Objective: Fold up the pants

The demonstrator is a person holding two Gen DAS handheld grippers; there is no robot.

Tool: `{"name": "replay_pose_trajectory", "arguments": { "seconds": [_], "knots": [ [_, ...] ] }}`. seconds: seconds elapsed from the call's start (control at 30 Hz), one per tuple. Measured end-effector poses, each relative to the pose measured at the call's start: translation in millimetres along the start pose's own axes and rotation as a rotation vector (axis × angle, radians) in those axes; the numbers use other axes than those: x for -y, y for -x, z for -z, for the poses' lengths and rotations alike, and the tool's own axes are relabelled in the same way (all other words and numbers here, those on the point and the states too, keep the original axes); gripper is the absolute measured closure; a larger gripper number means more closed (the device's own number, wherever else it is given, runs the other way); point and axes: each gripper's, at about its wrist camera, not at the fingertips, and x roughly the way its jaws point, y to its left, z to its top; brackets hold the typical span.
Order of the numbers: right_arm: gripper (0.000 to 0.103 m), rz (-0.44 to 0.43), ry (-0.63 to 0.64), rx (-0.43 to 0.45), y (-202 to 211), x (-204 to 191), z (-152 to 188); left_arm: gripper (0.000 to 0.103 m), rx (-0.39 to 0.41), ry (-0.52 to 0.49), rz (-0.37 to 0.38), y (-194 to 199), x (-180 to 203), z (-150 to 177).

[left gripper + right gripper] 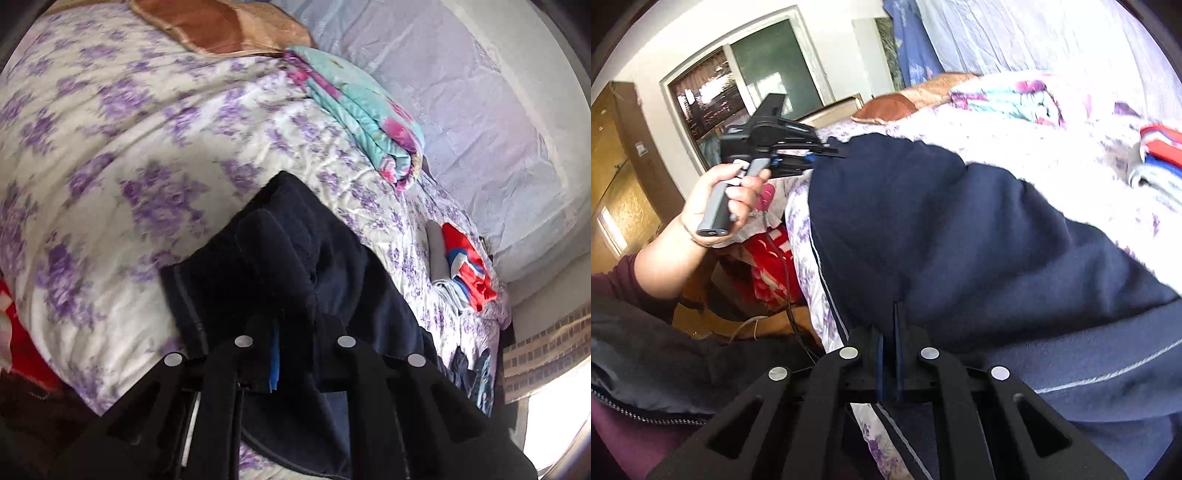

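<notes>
Pants (960,229): soft, limp fleece, thick, drapes over bed (110,147) edge. Left gripper (291,332), right gripper (888,332) both pinching fabric; hems best hold.

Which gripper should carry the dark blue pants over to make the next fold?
Probably the left gripper: it is shut on the lifted far edge of the dark navy fleece pants. The right gripper pinches the near part, low against the purple-flowered quilt, suited to anchoring.

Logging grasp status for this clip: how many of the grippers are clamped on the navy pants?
2. The left gripper pinches the far edge of the navy pants; the right gripper is shut on the near edge.
</notes>
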Motion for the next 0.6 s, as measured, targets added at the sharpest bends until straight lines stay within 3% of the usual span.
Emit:
{"name": "replay_pose_trajectory", "arguments": {
  "seconds": [0.2, 0.27, 0.37, 0.43, 0.47, 0.5, 0.53, 0.57, 0.6],
  "knots": [
    [0.097, -0.032, 0.083, 0.025, 14, -28, -1, 0.092, 0.008, -0.021, -0.03, 7, -10, 4],
    [0.097, -0.03, 0.083, -0.005, 6, -30, 6, 0.092, -0.005, -0.028, -0.061, -1, -20, 13],
    [0.097, 0.056, 0.076, -0.114, -28, -21, 21, 0.09, -0.013, -0.05, -0.072, -12, -29, 21],
    [0.097, 0.059, 0.057, -0.105, -33, -15, 26, 0.087, -0.011, -0.079, -0.077, -10, -24, 22],
    [0.093, 0.051, 0.05, -0.098, -29, -15, 26, 0.085, -0.017, -0.09, -0.078, -7, -21, 23],
    [0.089, 0.055, 0.055, -0.089, -25, -17, 24, 0.071, -0.023, -0.098, -0.07, -1, -18, 24],
    [0.068, 0.072, 0.067, -0.073, -17, -20, 24, 0.066, -0.022, -0.104, -0.07, 4, -15, 26],
    [0.037, 0.088, 0.079, -0.036, -7, -24, 24, 0.061, -0.011, -0.113, -0.09, 15, -11, 29],
    [0.029, 0.097, 0.088, 0.007, 5, -28, 24, 0.052, 0.009, -0.125, -0.105, 25, -7, 32]
  ]
}}
